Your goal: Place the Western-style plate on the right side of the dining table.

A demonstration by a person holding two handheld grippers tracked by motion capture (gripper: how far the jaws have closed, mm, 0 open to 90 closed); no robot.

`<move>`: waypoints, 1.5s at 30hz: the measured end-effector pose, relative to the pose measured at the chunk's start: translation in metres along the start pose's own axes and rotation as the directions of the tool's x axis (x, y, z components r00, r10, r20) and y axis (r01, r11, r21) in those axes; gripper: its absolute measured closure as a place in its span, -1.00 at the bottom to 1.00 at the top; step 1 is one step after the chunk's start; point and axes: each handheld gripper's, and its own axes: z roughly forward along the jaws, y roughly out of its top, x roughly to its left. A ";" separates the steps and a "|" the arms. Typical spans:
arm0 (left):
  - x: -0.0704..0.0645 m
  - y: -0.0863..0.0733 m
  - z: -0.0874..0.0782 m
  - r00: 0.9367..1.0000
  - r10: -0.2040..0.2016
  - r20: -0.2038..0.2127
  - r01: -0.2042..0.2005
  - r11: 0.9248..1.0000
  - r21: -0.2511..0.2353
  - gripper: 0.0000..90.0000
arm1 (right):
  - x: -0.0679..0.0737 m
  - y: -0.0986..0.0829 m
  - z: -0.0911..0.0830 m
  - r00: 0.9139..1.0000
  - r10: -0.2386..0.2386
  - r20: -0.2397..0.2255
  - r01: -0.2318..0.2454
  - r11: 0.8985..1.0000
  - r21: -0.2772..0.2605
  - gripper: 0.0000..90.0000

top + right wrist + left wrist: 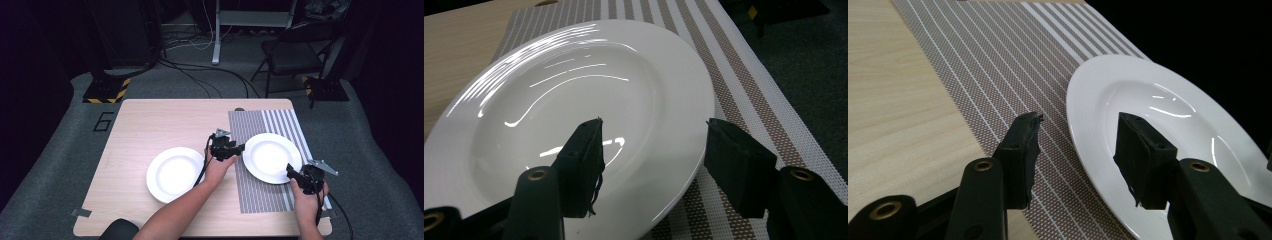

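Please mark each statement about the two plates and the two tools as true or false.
1. The right plate lies on the striped mat. True.
2. The left tool is shut on a fork. False: its jaws are open, astride that plate's rim.
3. The left plate lies on the bare wooden table. True.
4. The right tool hovers over the left plate. False: it is open at the right plate's near rim.
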 end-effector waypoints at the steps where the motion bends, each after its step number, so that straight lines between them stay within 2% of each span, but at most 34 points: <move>1: 0.000 0.001 -0.002 1.000 0.005 0.003 -0.005 1.000 0.000 0.15 | 0.001 0.001 -0.002 1.000 -0.004 -0.007 0.004 1.000 0.000 -0.11; 5: -0.003 0.008 -0.015 0.999 0.033 0.005 -0.033 0.999 -0.016 0.15 | 0.006 0.007 -0.012 1.000 -0.023 -0.017 0.023 1.000 -0.005 -0.12; 8: -0.003 0.011 -0.024 0.999 0.037 0.005 -0.037 0.999 -0.021 0.15 | 0.012 0.011 -0.018 0.999 -0.041 -0.030 0.040 0.999 -0.016 -0.12; 17: 0.007 0.021 -0.053 1.000 0.018 0.015 -0.018 0.999 -0.035 0.15 | 0.036 0.023 -0.029 0.992 -0.093 -0.088 0.091 0.996 -0.025 -0.14; 22: 0.016 0.025 -0.071 1.000 0.024 0.006 -0.024 0.999 -0.043 0.15 | 0.052 0.027 -0.030 0.981 -0.135 -0.136 0.133 0.991 -0.028 -0.15; 27: 0.025 0.029 -0.091 1.000 0.020 -0.010 -0.021 0.998 -0.057 0.15 | 0.065 0.030 -0.030 0.974 -0.144 -0.172 0.142 0.990 -0.025 -0.15; 35: 0.043 0.031 -0.129 0.998 0.035 -0.051 -0.039 0.996 -0.080 0.15 | 0.084 0.032 -0.027 0.959 -0.167 -0.227 0.168 0.986 -0.015 -0.17; 41: 0.061 0.027 -0.159 0.996 0.015 -0.089 -0.024 0.995 -0.097 0.15 | 0.097 0.033 -0.027 0.946 -0.181 -0.270 0.182 0.983 -0.022 -0.19; 45: 0.073 0.024 -0.178 0.993 0.000 -0.116 -0.010 0.996 -0.088 0.14 | 0.105 0.035 -0.030 0.934 -0.195 -0.300 0.195 0.980 -0.032 -0.21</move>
